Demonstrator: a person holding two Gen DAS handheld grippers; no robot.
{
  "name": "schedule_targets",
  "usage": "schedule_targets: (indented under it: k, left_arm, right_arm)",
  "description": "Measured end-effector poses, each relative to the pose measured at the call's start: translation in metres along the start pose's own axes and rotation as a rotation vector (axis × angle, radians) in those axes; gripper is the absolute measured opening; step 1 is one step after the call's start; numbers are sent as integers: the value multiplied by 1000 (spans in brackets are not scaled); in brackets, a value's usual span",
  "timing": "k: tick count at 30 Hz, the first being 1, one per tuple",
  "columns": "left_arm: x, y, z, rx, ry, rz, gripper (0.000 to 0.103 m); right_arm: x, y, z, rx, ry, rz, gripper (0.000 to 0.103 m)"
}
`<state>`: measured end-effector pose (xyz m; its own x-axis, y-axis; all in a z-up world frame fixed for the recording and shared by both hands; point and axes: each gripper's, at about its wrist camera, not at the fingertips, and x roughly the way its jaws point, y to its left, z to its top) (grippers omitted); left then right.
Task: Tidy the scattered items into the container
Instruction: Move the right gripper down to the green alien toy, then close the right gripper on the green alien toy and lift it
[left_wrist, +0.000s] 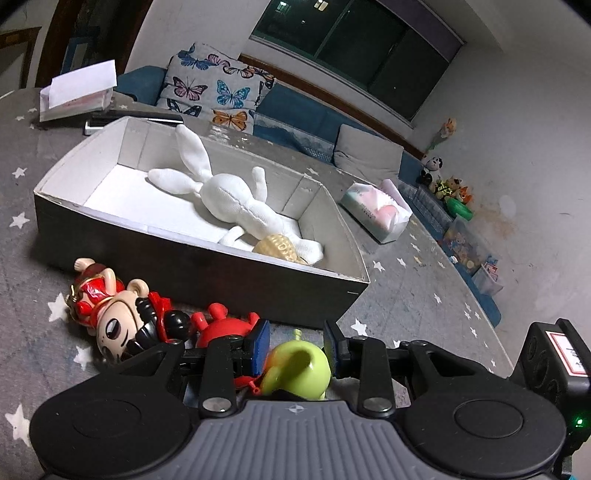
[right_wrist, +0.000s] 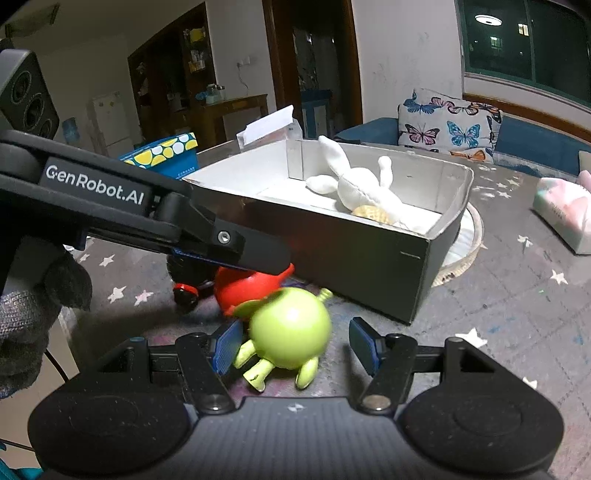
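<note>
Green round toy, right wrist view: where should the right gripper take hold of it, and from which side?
Across the round body of the green toy, from the near side where the right gripper sits, its open fingers flanking the ball. The thin legs and antenna are poor holds, and the red toy and box likely crowd the far side.

Left gripper (left_wrist: 295, 343), jaws nearly closed, angles down, held by a gloved hand (right_wrist: 29, 321); right gripper (right_wrist: 295, 343) gapes.
</note>
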<state>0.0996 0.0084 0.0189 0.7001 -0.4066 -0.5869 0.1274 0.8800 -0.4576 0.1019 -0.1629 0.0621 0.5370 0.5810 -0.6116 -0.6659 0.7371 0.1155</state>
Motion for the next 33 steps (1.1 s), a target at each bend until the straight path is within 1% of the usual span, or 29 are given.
schedule_targets:
  k: [7, 13, 19, 21, 24, 30, 33]
  left_arm:
    - [8, 1, -3, -20, 37, -24, 34]
    - [15, 5, -5, -58, 68, -38, 34]
    - [17, 8, -6, -76, 72, -36, 35]
    - [17, 7, -6, -70, 72, -33, 35]
    - [17, 6, -5, -70, 72, -31, 35]
    - [18, 5, -6, -59, 70, -28, 35]
    - [18, 6, -6, -73, 73, -30, 35]
  right_arm:
    - [-9, -8, -3, 0, -6, -19, 65]
    - [-8, -9, -2, 7, -4, -5, 65]
    - [-1, -5, -2, 1, 7, 17, 62]
    - [0, -5, -2, 4, 7, 28, 59]
    - [0, -5, -2, 8, 7, 38, 56]
    - [-1, -6, -2, 20, 8, 43, 56]
    - [-1, -7, -2, 31, 9, 47, 56]
